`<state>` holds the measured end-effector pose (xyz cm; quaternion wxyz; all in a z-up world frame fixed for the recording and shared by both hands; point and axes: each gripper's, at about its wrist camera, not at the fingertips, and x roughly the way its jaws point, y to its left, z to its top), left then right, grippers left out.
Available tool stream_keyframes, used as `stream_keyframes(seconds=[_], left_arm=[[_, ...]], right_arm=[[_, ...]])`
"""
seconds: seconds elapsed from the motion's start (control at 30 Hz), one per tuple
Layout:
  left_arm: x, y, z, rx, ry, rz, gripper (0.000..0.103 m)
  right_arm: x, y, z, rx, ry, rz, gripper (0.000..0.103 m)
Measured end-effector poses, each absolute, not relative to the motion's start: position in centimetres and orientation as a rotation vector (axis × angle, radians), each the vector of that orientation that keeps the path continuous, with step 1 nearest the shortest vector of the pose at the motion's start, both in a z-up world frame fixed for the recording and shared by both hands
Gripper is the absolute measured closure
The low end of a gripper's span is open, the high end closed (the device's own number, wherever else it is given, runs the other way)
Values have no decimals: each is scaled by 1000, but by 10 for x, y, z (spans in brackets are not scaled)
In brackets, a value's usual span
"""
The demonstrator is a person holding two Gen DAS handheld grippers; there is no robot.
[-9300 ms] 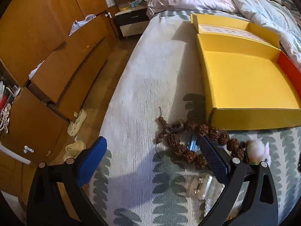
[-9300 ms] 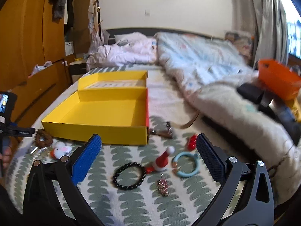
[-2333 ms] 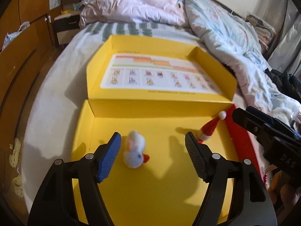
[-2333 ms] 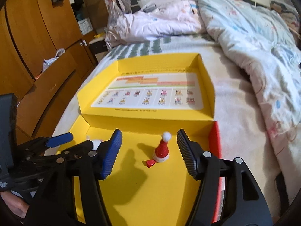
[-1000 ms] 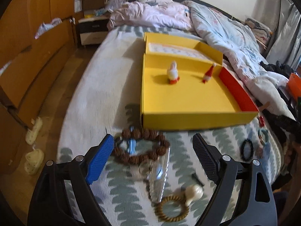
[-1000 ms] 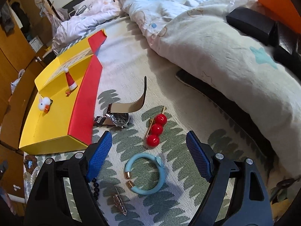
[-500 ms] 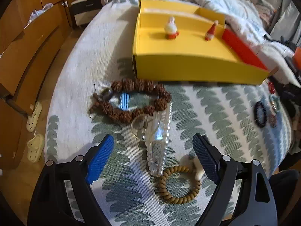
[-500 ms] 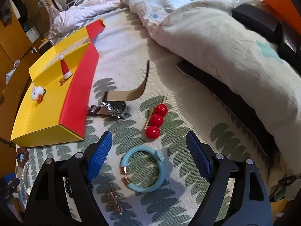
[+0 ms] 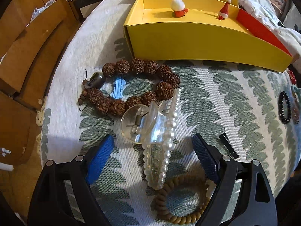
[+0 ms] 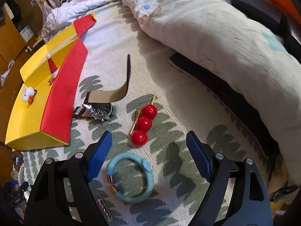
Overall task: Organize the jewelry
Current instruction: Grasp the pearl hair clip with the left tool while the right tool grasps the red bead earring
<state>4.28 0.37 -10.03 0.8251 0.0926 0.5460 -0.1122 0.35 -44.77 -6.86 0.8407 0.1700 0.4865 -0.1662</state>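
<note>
My left gripper point(image 9: 153, 150) is open over a clear pearl-edged hair claw point(image 9: 156, 130). A tan spiral hair tie point(image 9: 180, 197) lies under it. A brown bead bracelet point(image 9: 131, 84) with a blue clip point(image 9: 117, 88) inside it lies beyond. The yellow box point(image 9: 197, 41) holds a white bunny charm point(image 9: 177, 4) and a red santa-hat charm point(image 9: 223, 9). My right gripper point(image 10: 148, 147) is open above a light blue bangle point(image 10: 131, 177), just below a clip of three red balls point(image 10: 144, 123). A wristwatch point(image 10: 99, 109) lies by the box point(image 10: 60, 101).
A black bead bracelet point(image 9: 285, 107) and a black hairpin point(image 9: 228, 147) lie right of the left gripper. A rumpled quilt point(image 10: 225, 37) bounds the right side. A gold clip point(image 10: 103, 207) lies under the right gripper. Wooden drawers point(image 9: 28, 37) stand left of the bed.
My left gripper has dropped closer over the pearl hair claw. My right gripper has moved a little lower towards the blue bangle and red ball clip. Both stay open.
</note>
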Motion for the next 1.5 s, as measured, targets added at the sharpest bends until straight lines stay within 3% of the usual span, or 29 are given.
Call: stream_keyframes(seconds=[0.13, 0.2, 0.3, 0.47, 0.63, 0.9, 1.2, 1.33, 1.5], left_arm=[[44, 0, -102, 205, 1150, -212, 19], [44, 1, -103, 206, 1143, -202, 19], [44, 0, -104, 208, 1134, -190, 19], [45, -5, -103, 216, 1129, -183, 19], [46, -7, -102, 221, 1122, -193, 30], [46, -7, -101, 220, 1122, -198, 35], [45, -4, -98, 213, 1116, -196, 63], [44, -2, -97, 203, 1121, -203, 69], [43, 0, -95, 187, 1128, -209, 70]], right_arm=[[18, -444, -74, 321, 1048, -364, 28], [23, -442, -78, 303, 1065, -373, 44], [26, -437, -84, 288, 1086, -372, 53], [29, -433, -86, 267, 1086, -382, 57], [29, -432, -87, 264, 1085, -384, 60], [27, -432, -87, 279, 1079, -383, 60], [26, -435, -86, 304, 1071, -381, 75], [25, -436, -86, 314, 1068, -377, 76], [22, -437, -83, 335, 1055, -374, 76]])
